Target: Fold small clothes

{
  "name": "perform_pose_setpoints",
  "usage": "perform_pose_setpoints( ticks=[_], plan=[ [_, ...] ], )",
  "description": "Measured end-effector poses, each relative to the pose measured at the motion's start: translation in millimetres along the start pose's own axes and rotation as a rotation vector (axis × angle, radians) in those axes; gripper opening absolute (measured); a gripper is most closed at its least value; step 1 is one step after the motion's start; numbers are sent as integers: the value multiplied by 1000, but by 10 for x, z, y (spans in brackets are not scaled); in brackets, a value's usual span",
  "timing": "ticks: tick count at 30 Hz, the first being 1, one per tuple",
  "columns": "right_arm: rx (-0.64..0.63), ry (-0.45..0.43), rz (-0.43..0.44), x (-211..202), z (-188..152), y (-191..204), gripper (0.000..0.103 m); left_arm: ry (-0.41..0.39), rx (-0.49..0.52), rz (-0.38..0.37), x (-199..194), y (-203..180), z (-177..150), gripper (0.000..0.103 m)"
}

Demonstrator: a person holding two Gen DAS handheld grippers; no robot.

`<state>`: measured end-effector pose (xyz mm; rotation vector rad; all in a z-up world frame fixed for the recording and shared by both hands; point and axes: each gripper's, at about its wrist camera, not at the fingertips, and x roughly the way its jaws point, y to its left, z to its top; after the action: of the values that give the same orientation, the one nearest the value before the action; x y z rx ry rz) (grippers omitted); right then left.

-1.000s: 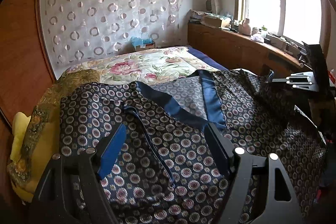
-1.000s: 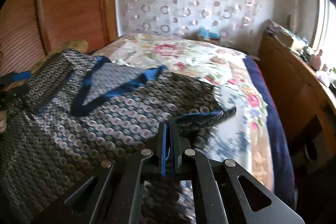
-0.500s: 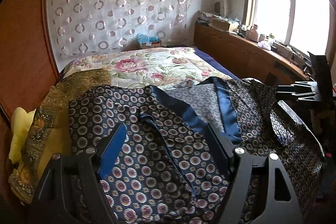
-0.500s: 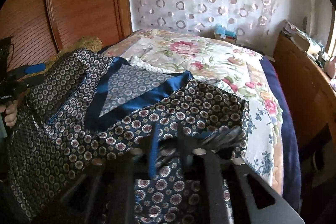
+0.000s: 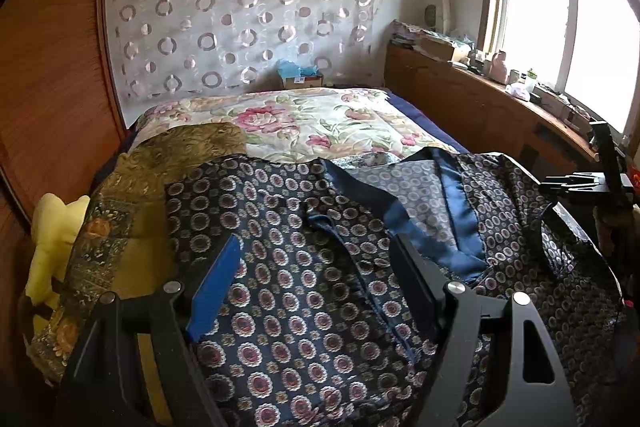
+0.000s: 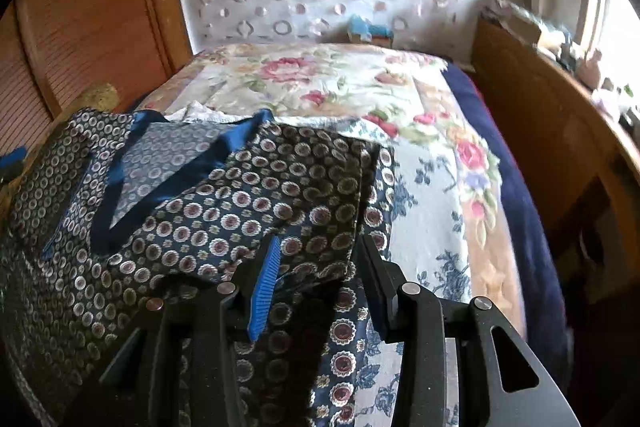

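A navy garment (image 5: 280, 211) with a round-medallion print and blue satin trim lies spread on the bed, collar toward the headboard. My left gripper (image 5: 316, 243) hovers open above its left part, with cloth lying below the wide-spread fingers. My right gripper (image 6: 320, 243) is over the garment (image 6: 240, 203) at its right edge, where a flap lies folded inward. Its jaws are opening; the folded edge lies between and under them, and the pads do not press on it. The right gripper (image 5: 576, 183) also shows at the right edge of the left wrist view.
The flowered bedspread (image 6: 320, 75) stretches to the headboard wall, where a tissue box (image 5: 300, 75) sits. An olive patterned cloth (image 5: 132, 187) and a yellow plush (image 5: 52, 227) lie left of the garment. Wooden panelling (image 5: 52, 87) stands left, a cluttered wooden cabinet (image 5: 460, 107) right.
The right gripper, shut on a blue-trimmed edge a second ago, has opened and let it go; the flap now lies on the garment. The left gripper drifted slightly left, still open.
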<state>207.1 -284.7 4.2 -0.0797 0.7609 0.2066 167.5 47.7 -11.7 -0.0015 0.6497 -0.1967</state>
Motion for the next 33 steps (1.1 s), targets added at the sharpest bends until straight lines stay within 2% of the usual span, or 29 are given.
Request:
perform_pose_setpoints(
  ticks=[5, 10, 17, 24, 27, 33],
  plan=[
    [34, 46, 28, 163, 54, -14, 41, 7, -16, 14, -7, 76, -22, 78],
    [100, 72, 135, 320, 87, -101, 41, 14, -16, 34, -41, 149, -52, 78],
    [38, 61, 163, 427, 260, 137, 41, 10, -34, 52, -76, 249, -80, 78],
    [-10, 1, 69, 162, 227, 141, 41, 4, -22, 43, -58, 205, -88, 78],
    [2, -1, 32, 56, 80, 115, 41, 3, -23, 34, -49, 199, -100, 78],
    [29, 6, 25, -151, -271, 191, 41, 11, -22, 30, -45, 196, -138, 78]
  ],
)
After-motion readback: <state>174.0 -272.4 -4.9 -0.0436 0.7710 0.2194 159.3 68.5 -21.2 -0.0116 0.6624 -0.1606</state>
